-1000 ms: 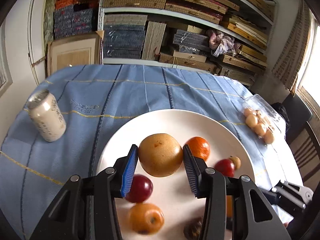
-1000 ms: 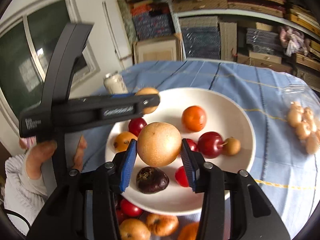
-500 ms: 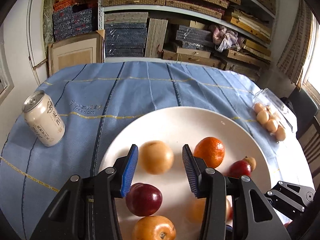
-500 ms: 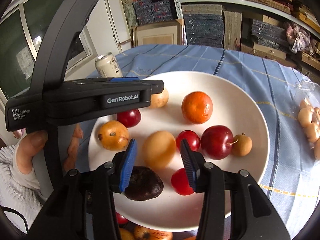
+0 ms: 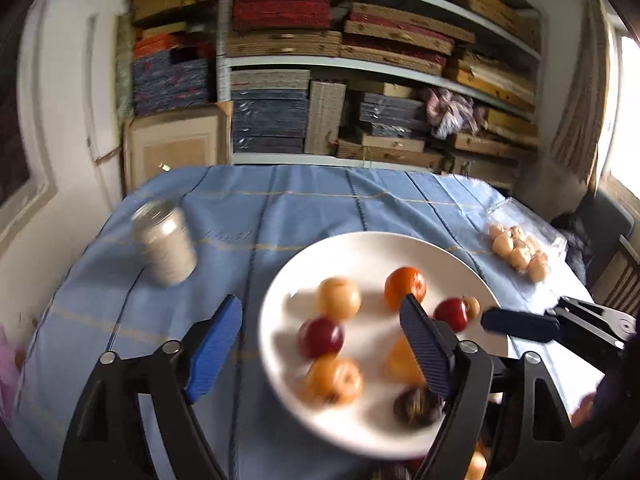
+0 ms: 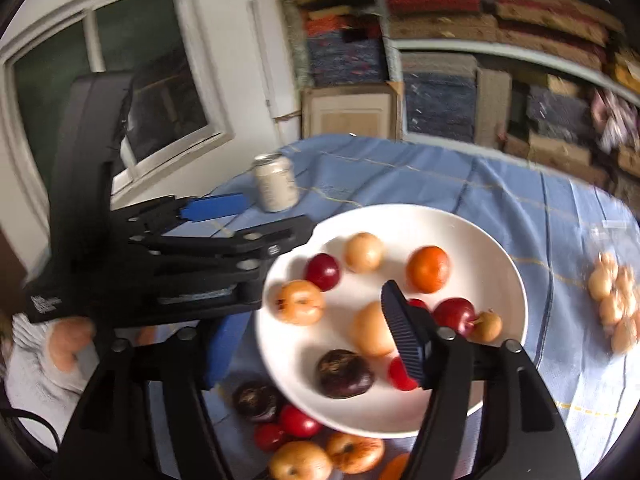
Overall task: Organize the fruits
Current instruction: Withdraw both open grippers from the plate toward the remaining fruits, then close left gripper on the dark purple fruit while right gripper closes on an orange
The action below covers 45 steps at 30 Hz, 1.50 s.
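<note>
Both tools have just been opening and grip nothing. The left tool (image 5: 320, 344) stands wide above the near edge of the white plate (image 5: 360, 248); the right tool (image 6: 308, 336) is open over it too. The fruits (image 6: 372, 328) lie on the plate, and more fruits (image 6: 300, 458) on the tabletop (image 5: 312, 200) before it. Farther stands a can (image 5: 166, 240).

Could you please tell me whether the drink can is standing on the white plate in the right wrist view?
No, the can stands on the blue tablecloth, beyond the plate.
</note>
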Each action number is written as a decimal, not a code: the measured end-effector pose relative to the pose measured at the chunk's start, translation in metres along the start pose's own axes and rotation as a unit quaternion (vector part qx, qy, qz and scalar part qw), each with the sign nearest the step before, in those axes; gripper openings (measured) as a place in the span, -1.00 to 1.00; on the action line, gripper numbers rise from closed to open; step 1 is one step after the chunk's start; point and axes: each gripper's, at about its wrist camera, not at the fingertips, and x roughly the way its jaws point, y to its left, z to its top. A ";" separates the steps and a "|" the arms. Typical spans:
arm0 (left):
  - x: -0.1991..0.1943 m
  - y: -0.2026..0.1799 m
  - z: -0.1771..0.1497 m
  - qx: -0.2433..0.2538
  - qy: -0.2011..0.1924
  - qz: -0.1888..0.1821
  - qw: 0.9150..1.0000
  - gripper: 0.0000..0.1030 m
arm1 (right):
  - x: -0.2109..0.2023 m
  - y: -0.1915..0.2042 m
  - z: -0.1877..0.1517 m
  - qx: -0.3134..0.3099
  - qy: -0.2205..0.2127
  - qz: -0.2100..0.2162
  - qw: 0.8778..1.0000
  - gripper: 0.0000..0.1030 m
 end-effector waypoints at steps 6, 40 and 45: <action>-0.058 0.032 -0.040 -0.048 -0.018 0.004 0.999 0.82 | -0.029 0.054 -0.017 -0.062 -0.013 0.006 0.998 0.70; -0.033 -0.047 -0.133 0.074 0.055 -0.045 0.995 0.88 | -0.101 -0.038 -0.140 0.186 -0.068 -0.102 0.975 0.91; -0.026 -0.043 -0.131 0.095 0.041 0.010 0.995 0.88 | -0.099 -0.035 -0.141 0.190 -0.062 -0.091 0.976 0.91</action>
